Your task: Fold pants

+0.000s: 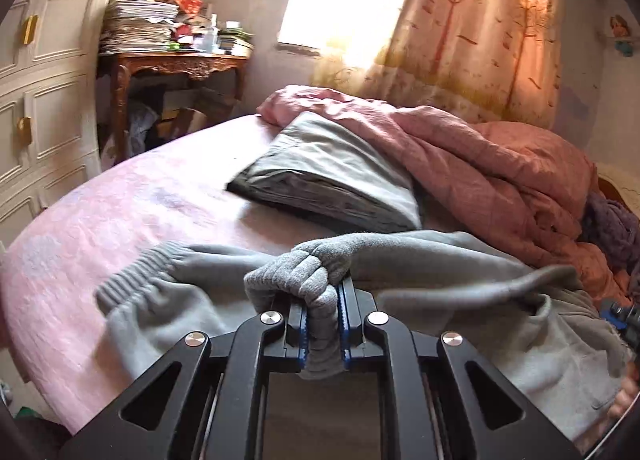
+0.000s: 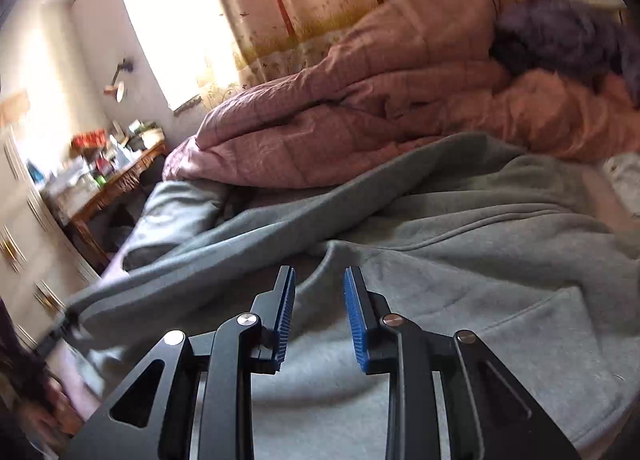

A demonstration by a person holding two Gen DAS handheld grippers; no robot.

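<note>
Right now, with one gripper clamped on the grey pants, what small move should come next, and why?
Probably close the right gripper on the grey pants beneath it: its jaws stand open and empty, while the left gripper already pinches a bunched ribbed cuff.

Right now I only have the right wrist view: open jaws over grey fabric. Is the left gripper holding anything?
Observer: Yes. The left gripper is shut on a bunched ribbed cuff of the grey pants.
Operator: Anything else already folded on the bed?
Observer: A folded grey garment lies beyond the pants, against the pink quilt.
Operator: Is the other cuff free?
Observer: A second ribbed cuff lies loose on the pink sheet, left of the clamped one.
</note>
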